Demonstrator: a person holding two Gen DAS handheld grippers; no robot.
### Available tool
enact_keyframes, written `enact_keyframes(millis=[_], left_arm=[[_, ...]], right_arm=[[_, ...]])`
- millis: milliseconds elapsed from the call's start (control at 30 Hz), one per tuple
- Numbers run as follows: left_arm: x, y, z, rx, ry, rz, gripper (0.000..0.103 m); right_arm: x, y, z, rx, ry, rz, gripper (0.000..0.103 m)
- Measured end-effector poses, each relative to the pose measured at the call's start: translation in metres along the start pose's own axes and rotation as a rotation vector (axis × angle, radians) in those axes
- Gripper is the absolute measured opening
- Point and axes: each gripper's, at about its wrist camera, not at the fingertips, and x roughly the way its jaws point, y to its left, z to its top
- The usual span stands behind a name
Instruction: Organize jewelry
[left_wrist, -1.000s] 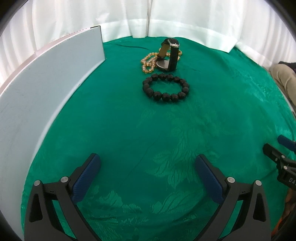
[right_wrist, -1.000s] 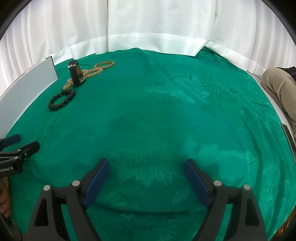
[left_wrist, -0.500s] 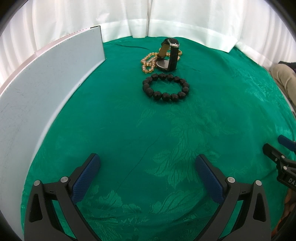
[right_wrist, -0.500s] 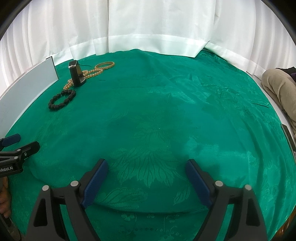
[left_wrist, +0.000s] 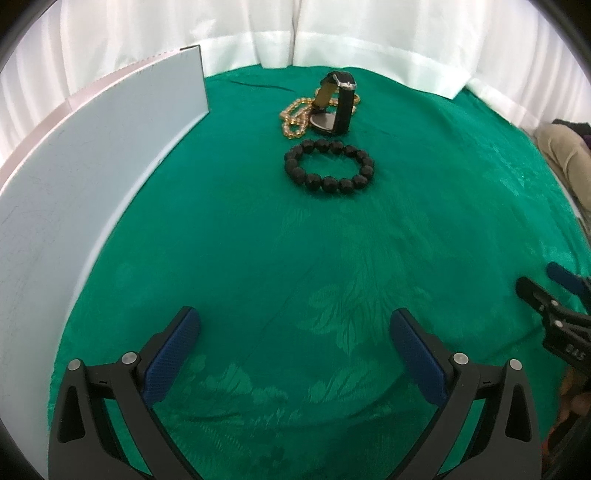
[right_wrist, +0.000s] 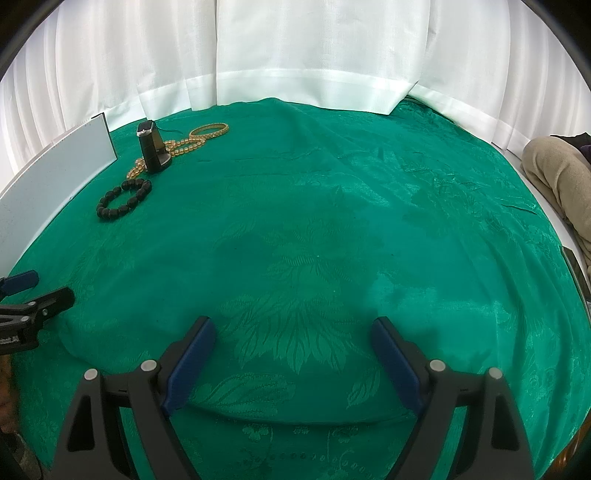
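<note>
Both my claws hang over the green damask cloth (left_wrist: 258, 258) with nothing in them. My left gripper (left_wrist: 295, 332) has its blue pads spread wide, only bare fabric between them; my right gripper (right_wrist: 293, 345) is spread just as wide over the middle of the table, equally empty.

The jewelry lies in a loose cluster at the far left of the table, well apart from both claws. Nearest my left claw is the black bead bracelet (left_wrist: 330, 167), lying flat as a closed ring. Just beyond it stands the wristwatch (left_wrist: 338, 105), its buckled strap arching up over a case that rests on the cloth, so it sits propped rather than flat. The amber bead necklace (left_wrist: 295, 116) trails around and behind the watch, seemingly touching it, and from the right view a gold bangle (right_wrist: 209, 130) lies at the far end of that strand.

A pale upright panel (left_wrist: 92, 166) runs along the left edge, beside the cluster; I cannot tell whether it is a box wall or lid.

As I judge it, sorting has not begun. The bracelet, lying clear, looks the easiest first pick for my left claw.
</note>
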Motion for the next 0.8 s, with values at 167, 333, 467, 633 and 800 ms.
enact_keyframes(millis=[167,333,467,633,800], left_arm=[[-0.019,0.008,0.017,-0.014,-0.035,-0.027,0.102],[-0.033,0.019,0.053,-0.071,-0.074,-0.102,0.102],[-0.030,0.012,0.082,-0.069,-0.090,-0.153,0.102],[-0.006,-0.014,0.117,-0.007,-0.134,-0.156,0.102],[0.043,-0.038,0.157,0.040,-0.171,-0.046,0.102]], right_arm=[[0.000,0.000,0.000,0.000,0.000,0.000,0.089],[0.000,0.000,0.000,0.000,-0.001,0.000,0.089],[0.000,0.000,0.000,0.000,0.000,0.000,0.089],[0.000,0.000,0.000,0.001,-0.001,0.000,0.089],[0.000,0.000,-0.001,0.001,-0.001,0.001,0.089]])
